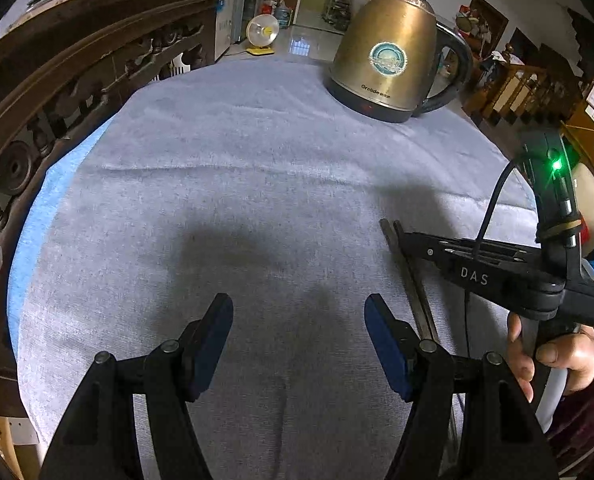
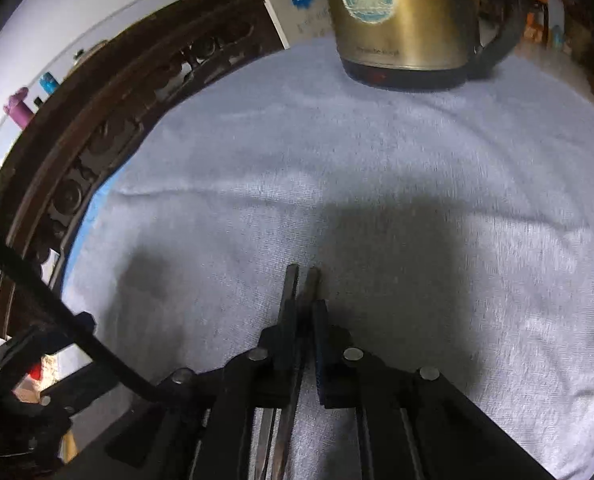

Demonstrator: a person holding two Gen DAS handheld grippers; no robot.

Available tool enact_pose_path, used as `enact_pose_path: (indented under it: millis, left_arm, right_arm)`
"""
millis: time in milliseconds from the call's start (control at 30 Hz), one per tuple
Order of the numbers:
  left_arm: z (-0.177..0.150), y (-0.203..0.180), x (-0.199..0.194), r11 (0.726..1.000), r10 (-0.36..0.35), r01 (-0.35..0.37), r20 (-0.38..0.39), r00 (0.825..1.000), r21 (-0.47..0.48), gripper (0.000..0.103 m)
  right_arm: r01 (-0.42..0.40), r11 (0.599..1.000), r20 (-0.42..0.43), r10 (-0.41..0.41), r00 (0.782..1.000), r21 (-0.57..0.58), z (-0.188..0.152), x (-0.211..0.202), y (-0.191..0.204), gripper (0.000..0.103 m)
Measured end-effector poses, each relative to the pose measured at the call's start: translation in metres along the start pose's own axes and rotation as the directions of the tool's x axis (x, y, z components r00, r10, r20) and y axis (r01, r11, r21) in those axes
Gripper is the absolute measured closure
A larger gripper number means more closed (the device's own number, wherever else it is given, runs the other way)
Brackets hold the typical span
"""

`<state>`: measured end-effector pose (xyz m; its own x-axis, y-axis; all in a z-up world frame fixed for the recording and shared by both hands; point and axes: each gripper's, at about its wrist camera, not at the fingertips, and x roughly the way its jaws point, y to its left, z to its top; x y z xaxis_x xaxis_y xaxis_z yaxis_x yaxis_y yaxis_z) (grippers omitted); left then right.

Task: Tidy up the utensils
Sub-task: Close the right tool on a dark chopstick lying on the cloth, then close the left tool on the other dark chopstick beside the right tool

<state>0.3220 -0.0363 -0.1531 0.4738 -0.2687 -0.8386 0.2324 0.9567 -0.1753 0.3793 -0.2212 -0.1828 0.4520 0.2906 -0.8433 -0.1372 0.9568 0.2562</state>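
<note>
Two dark chopsticks [image 2: 305, 284] lie side by side on the grey cloth [image 2: 377, 168], their blunt ends sticking out past my right gripper [image 2: 303, 320]. Its pads are shut on the pair. In the left wrist view the same chopsticks [image 1: 415, 292] run along the cloth at the right, with the right gripper [image 1: 407, 236] coming in over them from the right, held by a hand [image 1: 553, 356]. My left gripper [image 1: 299, 320] hovers above the cloth [image 1: 257, 160] just left of the chopsticks, open, with nothing between its blue pads [image 1: 385, 332].
A brass-coloured electric kettle [image 1: 389, 60] stands at the far right of the cloth, large in the right wrist view as the kettle [image 2: 401, 20]. A dark carved wooden rail [image 1: 57, 80] borders the table's left side. Bare cloth fills the middle.
</note>
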Motion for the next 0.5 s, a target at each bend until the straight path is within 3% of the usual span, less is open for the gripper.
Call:
enact_pose_path:
  millis: [167,267,400,467,500]
  left_arm:
    - [0.004,-0.013,0.004,0.999,-0.001,0.001,-0.003,1.000,0.051,0.034]
    - [0.011,-0.026,0.013,0.995,-0.011,0.012,-0.010,1.000,0.101,0.034]
    - [0.026,-0.047,0.033,0.988,-0.027,0.032,-0.038,0.999,0.154,0.034]
    - [0.031,-0.056,0.041,0.984,-0.048,0.058,-0.060,0.997,0.166,0.034]
    - [0.035,-0.062,0.048,0.984,-0.052,0.065,-0.083,0.995,0.168,0.034]
  right_arm:
    - [0.079,0.996,-0.026,-0.080,0.996,-0.040,-0.005,-0.005,-0.004,0.095]
    - [0.132,0.991,-0.036,-0.133,0.990,-0.010,-0.012,-0.017,-0.027,0.094]
    - [0.050,0.986,-0.044,-0.044,0.998,0.156,-0.018,-0.034,-0.071,0.091]
    - [0.030,0.977,-0.051,-0.020,0.999,0.213,-0.020,-0.039,-0.084,0.086]
    - [0.022,0.974,-0.054,-0.010,0.998,0.224,-0.020,-0.038,-0.085,0.079]
